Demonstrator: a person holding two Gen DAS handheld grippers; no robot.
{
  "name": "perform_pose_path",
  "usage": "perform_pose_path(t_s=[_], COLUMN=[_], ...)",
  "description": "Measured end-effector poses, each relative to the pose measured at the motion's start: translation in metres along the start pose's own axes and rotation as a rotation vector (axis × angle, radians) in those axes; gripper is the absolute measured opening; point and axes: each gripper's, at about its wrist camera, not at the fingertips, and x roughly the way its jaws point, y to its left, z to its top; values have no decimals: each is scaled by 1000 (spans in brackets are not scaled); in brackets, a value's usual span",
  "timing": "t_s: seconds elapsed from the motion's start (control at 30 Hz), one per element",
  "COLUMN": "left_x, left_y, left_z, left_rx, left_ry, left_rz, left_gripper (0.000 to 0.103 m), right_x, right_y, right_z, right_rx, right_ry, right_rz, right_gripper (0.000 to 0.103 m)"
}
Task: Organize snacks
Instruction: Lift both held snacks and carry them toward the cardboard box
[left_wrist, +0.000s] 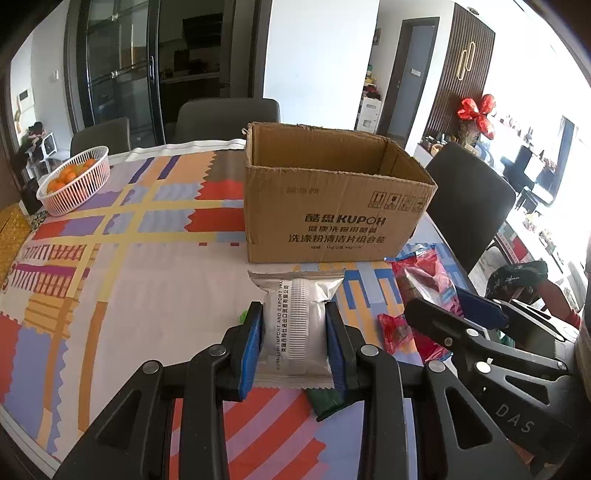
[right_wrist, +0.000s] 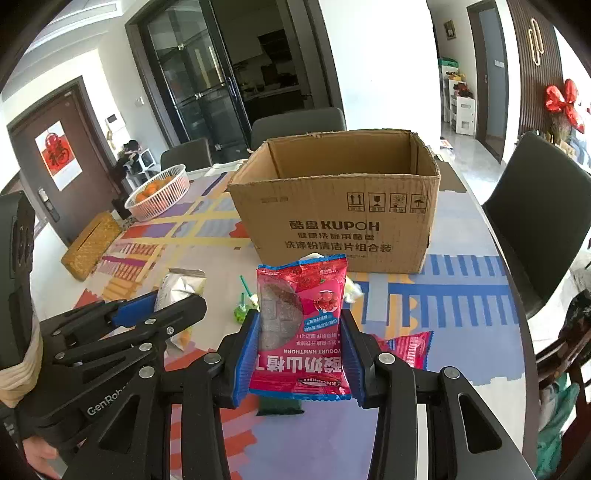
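My left gripper (left_wrist: 293, 310) is shut on a silver snack packet (left_wrist: 295, 332), held above the patterned tablecloth. In the right wrist view my right gripper (right_wrist: 300, 314) is shut on a red yogurt hawthorn packet (right_wrist: 301, 354), held upright. An open brown cardboard box (left_wrist: 332, 192) (right_wrist: 340, 218) stands just beyond both packets; the part of its inside that shows is bare. More snacks lie on the table below the grippers: a red packet (left_wrist: 395, 328) (right_wrist: 410, 347), a dark green packet (left_wrist: 325, 400) (right_wrist: 280, 404) and a small green item (right_wrist: 242, 310).
A white basket of oranges (left_wrist: 77, 181) (right_wrist: 159, 192) sits at the table's far left, with a woven box (right_wrist: 90, 243) near it. Dark chairs (left_wrist: 469, 206) (right_wrist: 543, 221) stand behind and to the right of the table. The table's right edge runs close to the box.
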Motion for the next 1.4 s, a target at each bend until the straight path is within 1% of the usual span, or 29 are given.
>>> perform_pose_path(t_s=[0.2, 0.47, 0.67, 0.77, 0.93, 1.1, 1.23, 1.4], left_x=[1, 6, 8, 9, 14, 19, 20, 26], left_y=[-1, 3, 5, 5, 0, -7, -12, -13], left_z=[0, -2, -6, -10, -17, -27, -35, -44], left_rx=[-1, -7, -8, -7, 14, 31, 51, 50], left_ry=[1, 15, 22, 29, 44, 57, 60, 76], left_rz=[-3, -8, -11, -10, -6, -16, -36, -58], left_gripper=[33, 33, 33, 33, 33, 33, 33, 33], right_x=[7, 16, 30, 37, 41, 41, 36, 35], right_y=[-4, -2, -2, -4, -6, -14, -16, -17], right_z=[-1, -7, -18, -26, -39, -48, -51, -53], right_rx=[11, 14, 36, 54, 66, 81, 61, 20], right_ry=[28, 71, 154, 196, 232, 249, 251, 297], right_rz=[19, 18, 40, 36, 52, 45, 38, -1], right_gripper=[43, 43, 43, 43, 43, 43, 43, 43])
